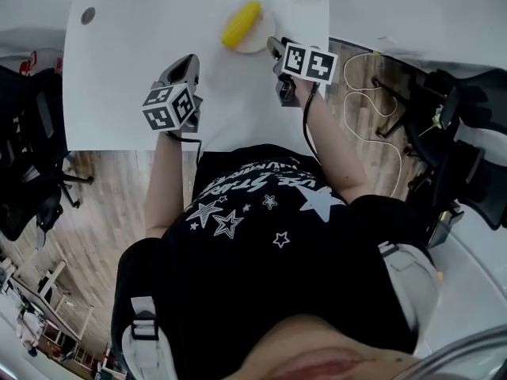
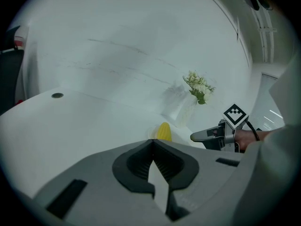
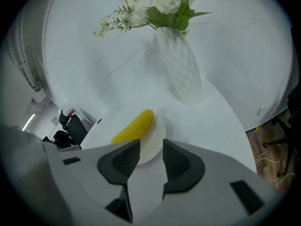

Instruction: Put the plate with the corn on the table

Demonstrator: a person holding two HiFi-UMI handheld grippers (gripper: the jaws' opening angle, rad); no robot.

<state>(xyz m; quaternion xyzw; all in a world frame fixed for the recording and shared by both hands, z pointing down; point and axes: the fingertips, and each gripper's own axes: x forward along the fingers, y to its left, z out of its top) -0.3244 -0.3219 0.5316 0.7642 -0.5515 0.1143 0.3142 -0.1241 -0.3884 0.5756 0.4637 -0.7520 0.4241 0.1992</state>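
Left tongs [image 2: 151,145] are closed together, empty, over the white desk [image 1: 135,62]. The corn [image 1: 241,24] lies on the plate [image 1: 257,43], on the desk. Right tongs [image 3: 150,149] stand apart, plate rim between the tips, unclamped.

An office: white desk [image 1: 135,77], black swivel chairs [image 1: 28,161], wood-plank floor [image 1: 91,212].

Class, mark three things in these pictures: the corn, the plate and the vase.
corn [image 3: 134,126], right gripper view, middle of the cob.
plate [image 3: 153,141], right gripper view, bare surface beside the corn.
vase [image 3: 181,72], right gripper view, middle of its white body.
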